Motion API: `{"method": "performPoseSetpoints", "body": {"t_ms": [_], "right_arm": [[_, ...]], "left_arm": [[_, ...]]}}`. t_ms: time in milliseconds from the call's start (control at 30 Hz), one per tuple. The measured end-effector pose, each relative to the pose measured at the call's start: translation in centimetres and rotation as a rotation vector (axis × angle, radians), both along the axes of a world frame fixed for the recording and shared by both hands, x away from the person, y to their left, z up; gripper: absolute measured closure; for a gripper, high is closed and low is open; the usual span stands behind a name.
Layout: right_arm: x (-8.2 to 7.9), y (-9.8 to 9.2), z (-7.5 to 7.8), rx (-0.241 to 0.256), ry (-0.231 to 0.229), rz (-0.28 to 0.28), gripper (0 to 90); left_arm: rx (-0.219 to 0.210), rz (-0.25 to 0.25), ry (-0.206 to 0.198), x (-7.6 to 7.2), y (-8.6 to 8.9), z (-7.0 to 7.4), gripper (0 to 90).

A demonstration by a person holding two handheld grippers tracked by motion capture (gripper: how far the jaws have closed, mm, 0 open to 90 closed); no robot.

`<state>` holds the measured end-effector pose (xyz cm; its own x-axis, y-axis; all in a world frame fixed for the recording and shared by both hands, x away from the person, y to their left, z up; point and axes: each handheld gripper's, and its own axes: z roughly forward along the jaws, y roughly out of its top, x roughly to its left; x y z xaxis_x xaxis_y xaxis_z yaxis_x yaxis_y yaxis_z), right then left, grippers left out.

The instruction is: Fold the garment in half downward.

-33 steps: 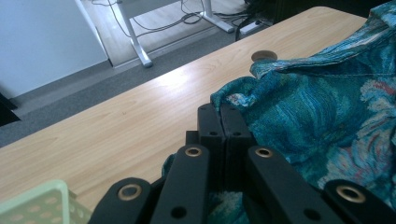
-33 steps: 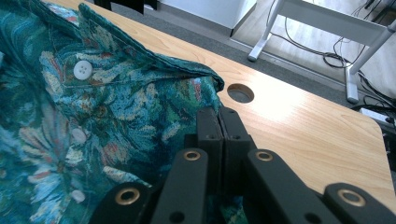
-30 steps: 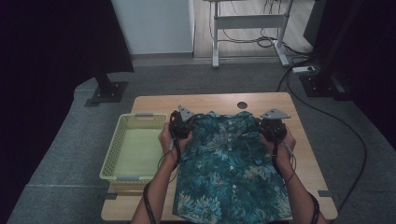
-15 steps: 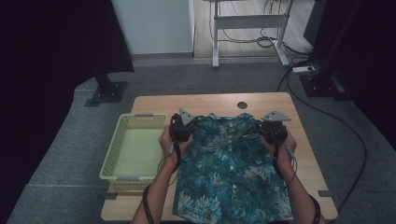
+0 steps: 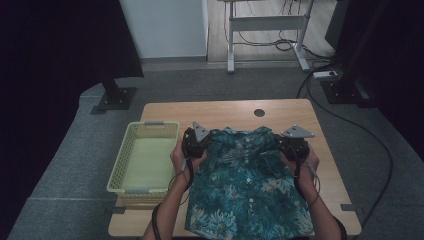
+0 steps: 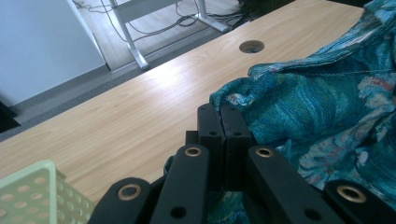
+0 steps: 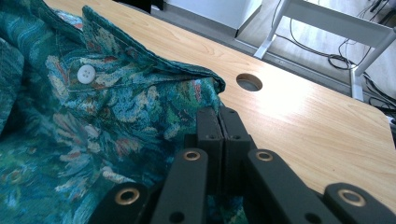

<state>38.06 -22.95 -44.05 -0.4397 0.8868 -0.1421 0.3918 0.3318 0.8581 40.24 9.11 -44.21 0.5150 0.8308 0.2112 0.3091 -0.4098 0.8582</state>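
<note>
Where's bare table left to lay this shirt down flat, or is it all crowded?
Bare wood runs along the far edge of the light wooden table, around the round cable hole, beyond the teal floral button-up shirt. A narrow strip lies right of the shirt. The left is crowded by the pale green perforated plastic basket, itself empty.

A shirt is spread on the table, its collar end toward the far edge. A basket is set to its left — just beside it. The left gripper is placed at the shirt's left shoulder, the right gripper at its right shoulder. A round hole is found in the table behind the collar.
</note>
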Motion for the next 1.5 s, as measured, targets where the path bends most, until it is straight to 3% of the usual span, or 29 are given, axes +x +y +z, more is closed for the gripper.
{"method": "performPoseSetpoints", "body": {"t_ms": [233, 533, 933, 1100, 1333, 1500], "right_arm": [[-1.1, -0.2, 0.1, 0.011, -0.011, 0.01, 87.1], [-3.2, -0.4, -0.7, 0.017, -0.008, 0.018, 87.1], [-8.2, -0.4, -2.1, 0.003, -0.015, 0.053, 87.1], [-10.1, -0.4, -2.7, 0.007, -0.01, 0.061, 87.1], [-13.2, -0.7, -4.2, 0.019, -0.002, 0.086, 87.1], [-15.0, -1.0, -5.6, 0.039, 0.018, 0.106, 87.1]], "left_arm": [[-0.013, -0.029, -0.007, -0.9, 0.5, 0.6, 88.8], [0.021, -0.069, -0.011, -3.4, 0.6, 0.0, 88.7], [0.03, -0.116, -0.022, -8.0, 1.5, -0.5, 87.9], [0.049, -0.13, -0.022, -10.3, 1.7, -1.6, 87.9], [0.043, -0.145, 0.0, -13.2, 2.1, -3.9, 87.4], [0.038, -0.155, 0.025, -14.3, 2.3, -5.1, 87.5]]}}
